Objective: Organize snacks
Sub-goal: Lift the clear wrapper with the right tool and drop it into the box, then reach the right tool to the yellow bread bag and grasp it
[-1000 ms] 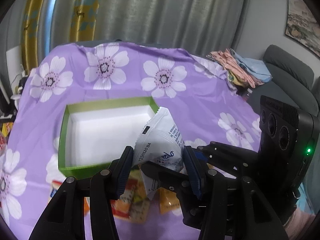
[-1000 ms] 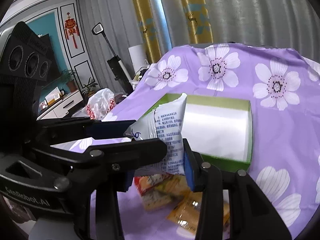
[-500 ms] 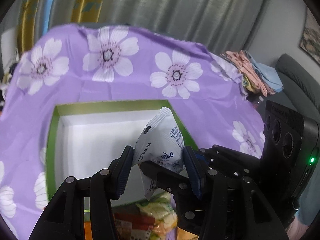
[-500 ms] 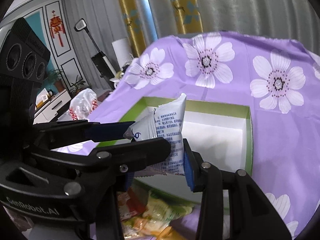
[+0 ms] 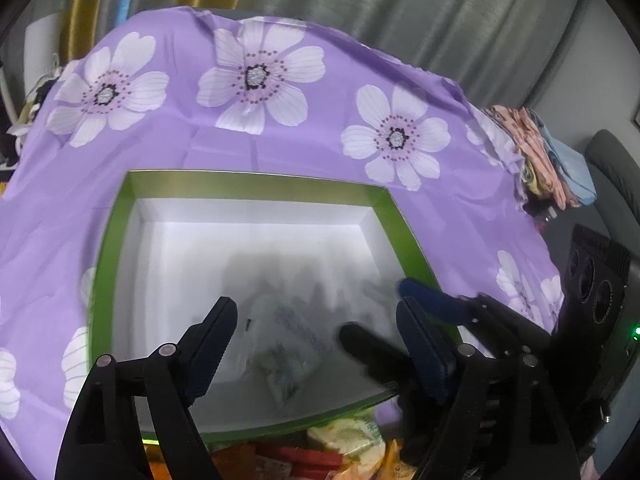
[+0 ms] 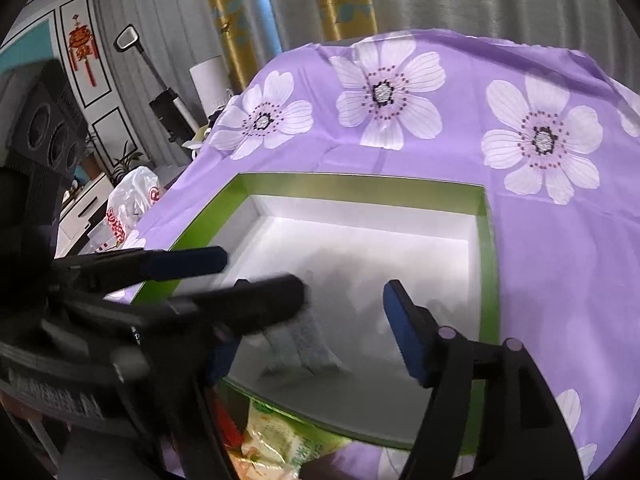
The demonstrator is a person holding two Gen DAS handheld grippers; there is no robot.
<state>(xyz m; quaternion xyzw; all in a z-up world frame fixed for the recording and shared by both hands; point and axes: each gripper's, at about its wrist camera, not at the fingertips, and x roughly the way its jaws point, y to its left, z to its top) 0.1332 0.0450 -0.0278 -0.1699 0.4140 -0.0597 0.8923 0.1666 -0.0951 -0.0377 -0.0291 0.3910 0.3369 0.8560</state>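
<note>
While both grippers are hanging over the near part of the box, the closest things in view are the loose snack packets (image 5: 340, 446) lying on the cloth just outside the box's near wall (at least three, in orange, red and green wrappers, though the pile is partly hidden and an exact count is not possible). The left gripper (image 5: 316, 340) is opening its jaws, with nothing pressed between its two pads. The right gripper (image 6: 304, 320) is opening as well, its two fingers standing apart and gripping nothing. One white snack packet (image 5: 286, 354) is sitting blurred inside the box, below the gap of each gripper and free of all four pads. The green box (image 5: 260, 182) is a single open tray with a white inside, and it is holding only that one packet. It is resting on a purple tablecloth (image 5: 320, 156) printed with white flowers. At the cloth's far right corner, one heap of folded cloths (image 5: 540, 152) is lying.
</note>
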